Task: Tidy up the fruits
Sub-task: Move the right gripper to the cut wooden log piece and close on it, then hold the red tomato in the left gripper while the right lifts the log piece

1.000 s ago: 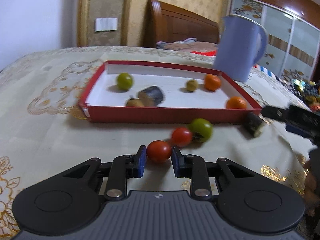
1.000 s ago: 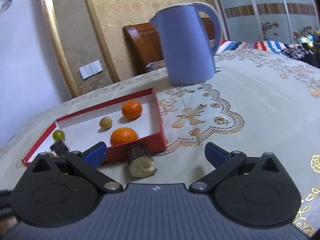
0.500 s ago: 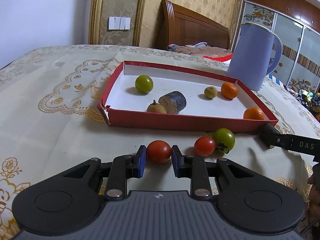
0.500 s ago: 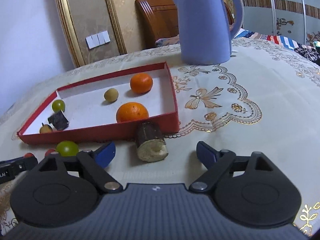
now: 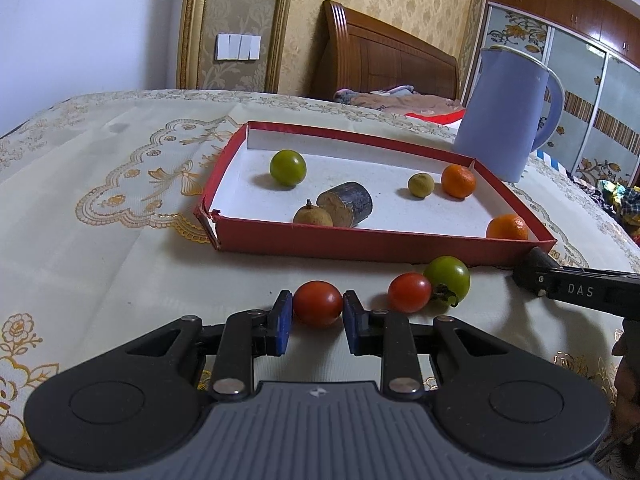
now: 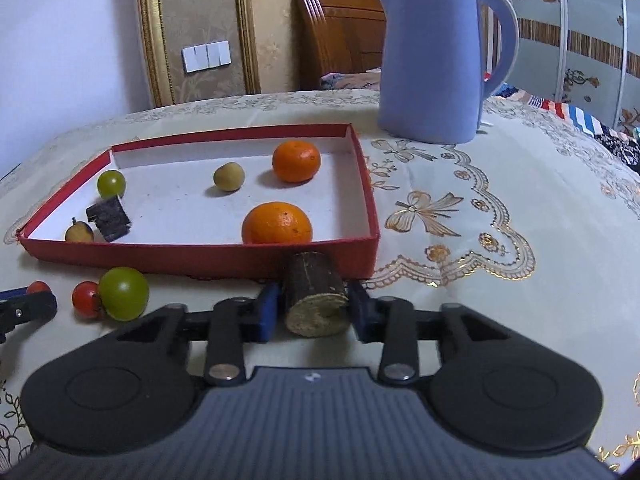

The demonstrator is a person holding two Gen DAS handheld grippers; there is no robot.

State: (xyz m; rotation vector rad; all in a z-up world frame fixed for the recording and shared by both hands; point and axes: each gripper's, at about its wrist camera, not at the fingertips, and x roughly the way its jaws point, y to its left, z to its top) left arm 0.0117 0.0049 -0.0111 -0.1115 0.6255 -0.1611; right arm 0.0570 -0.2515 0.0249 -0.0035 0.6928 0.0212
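My left gripper (image 5: 318, 314) is shut on a red tomato (image 5: 318, 303) just above the tablecloth, in front of the red tray (image 5: 360, 240). My right gripper (image 6: 314, 312) is shut on a dark sugarcane piece (image 6: 314, 300) at the tray's near right corner (image 6: 372, 248). A second red tomato (image 5: 409, 292) and a green tomato (image 5: 448, 278) lie on the cloth between the grippers. The tray holds a green fruit (image 5: 288, 168), a sugarcane piece (image 5: 346, 208), two small brown fruits (image 5: 313, 216) and two oranges (image 6: 277, 224).
A blue kettle (image 6: 434, 60) stands behind the tray's right end. The table wears a cream embroidered cloth (image 6: 500, 208). A wooden headboard (image 5: 380, 64) and a wardrobe are behind.
My right gripper moved forward and its jaws closed around the sugarcane piece. My left gripper kept its hold on the red tomato and shifted a little left.
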